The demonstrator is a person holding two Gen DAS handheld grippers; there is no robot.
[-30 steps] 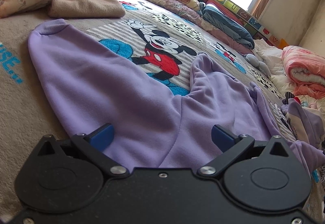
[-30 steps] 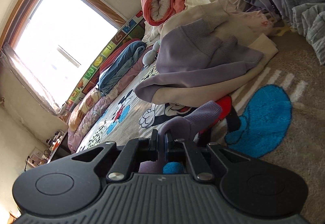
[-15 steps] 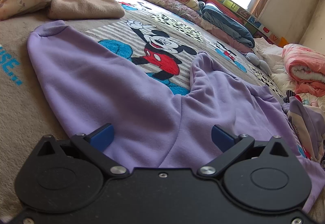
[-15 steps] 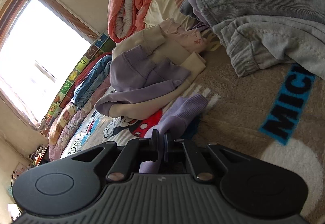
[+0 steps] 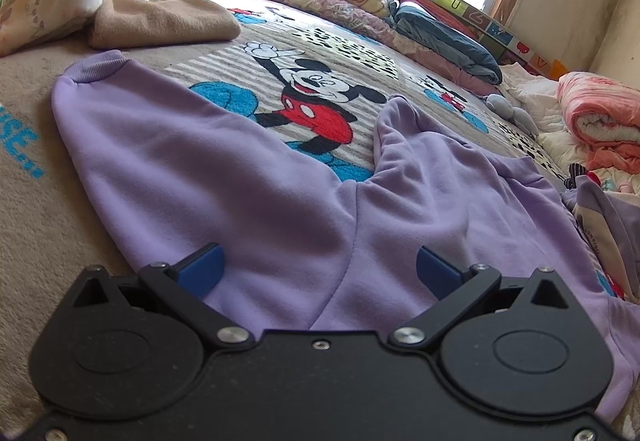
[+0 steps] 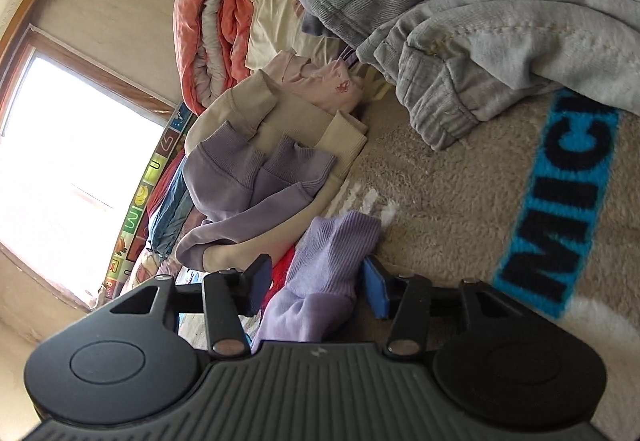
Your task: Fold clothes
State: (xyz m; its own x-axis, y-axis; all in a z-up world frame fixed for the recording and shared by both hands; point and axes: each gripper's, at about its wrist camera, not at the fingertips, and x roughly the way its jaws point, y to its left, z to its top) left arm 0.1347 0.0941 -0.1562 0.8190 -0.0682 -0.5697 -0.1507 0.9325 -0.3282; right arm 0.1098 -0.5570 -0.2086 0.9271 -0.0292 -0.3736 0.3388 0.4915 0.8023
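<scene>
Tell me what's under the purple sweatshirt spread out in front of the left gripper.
The purple sweatshirt lies on a beige Mickey Mouse blanket; the print's lower legs and some blue patches run beneath the fabric. Anything else underneath is covered.

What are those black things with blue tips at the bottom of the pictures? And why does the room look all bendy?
They are two grabbers, one held in each of a person's hands. A small camera sits on each and looks along its fingers, and its wide lens bends the room. The left gripper is open over a pair of purple trousers spread on a Mickey Mouse blanket. The right gripper is open too, with the ribbed purple cuff between its blue fingers, not squeezed. Nearby lie folded clothes and grey clothes.
</scene>
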